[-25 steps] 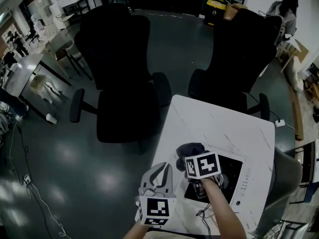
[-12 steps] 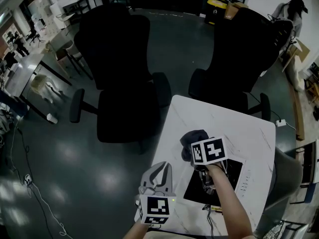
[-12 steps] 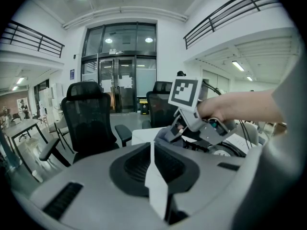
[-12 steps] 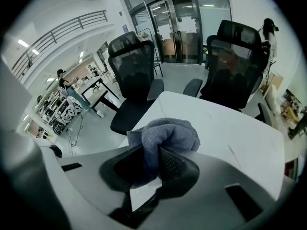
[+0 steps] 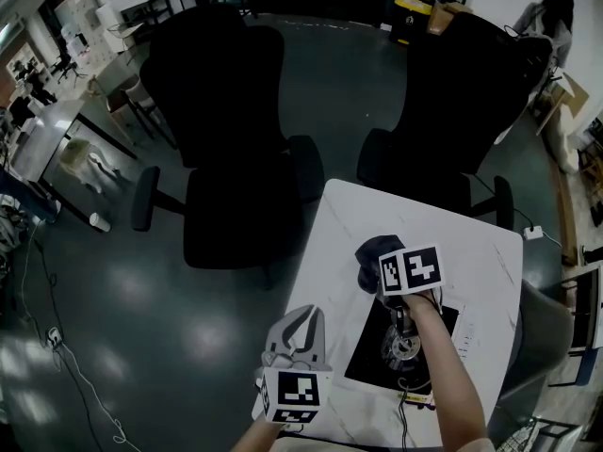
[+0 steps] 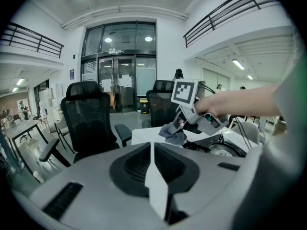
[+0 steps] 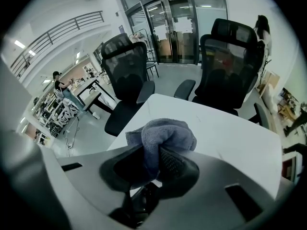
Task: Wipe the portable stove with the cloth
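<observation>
Pinched the grey cloth [image 7: 163,134] in the right gripper [image 7: 154,161] jaws — just past the far left corner of the portable stove [image 5: 375,358], over the white tabletop [image 5: 457,243]. Held the left gripper [image 6: 151,153] near-left — jaws pressed together, empty.

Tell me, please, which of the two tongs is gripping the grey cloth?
The right tongs, clamped on the crumpled grey terry cloth; the left tongs are shut, empty.
</observation>
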Motion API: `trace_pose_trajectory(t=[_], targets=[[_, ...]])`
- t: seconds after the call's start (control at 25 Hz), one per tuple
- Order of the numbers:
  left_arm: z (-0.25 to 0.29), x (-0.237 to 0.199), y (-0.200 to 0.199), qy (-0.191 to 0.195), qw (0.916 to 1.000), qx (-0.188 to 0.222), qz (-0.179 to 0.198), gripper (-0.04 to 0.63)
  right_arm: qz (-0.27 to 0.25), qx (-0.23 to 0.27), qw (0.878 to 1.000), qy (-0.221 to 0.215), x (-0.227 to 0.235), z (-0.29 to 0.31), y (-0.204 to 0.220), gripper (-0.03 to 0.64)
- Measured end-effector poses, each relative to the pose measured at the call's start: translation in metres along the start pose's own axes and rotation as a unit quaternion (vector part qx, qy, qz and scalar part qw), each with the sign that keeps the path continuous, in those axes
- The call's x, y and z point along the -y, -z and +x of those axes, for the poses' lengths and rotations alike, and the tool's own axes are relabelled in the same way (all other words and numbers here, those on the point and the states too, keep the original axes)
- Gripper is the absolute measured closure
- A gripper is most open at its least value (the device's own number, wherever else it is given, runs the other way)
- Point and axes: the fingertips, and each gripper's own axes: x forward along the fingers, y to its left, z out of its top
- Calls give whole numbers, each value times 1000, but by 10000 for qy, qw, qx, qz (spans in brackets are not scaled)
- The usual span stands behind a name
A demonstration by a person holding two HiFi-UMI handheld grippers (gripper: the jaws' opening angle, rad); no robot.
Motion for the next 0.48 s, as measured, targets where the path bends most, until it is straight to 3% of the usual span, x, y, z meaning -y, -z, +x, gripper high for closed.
trace_pose_trajectory(t=[0.48], targets=[[6,20,-8,159,9998,-4,98,565,242,2,9994,248,42,-18,18,525]])
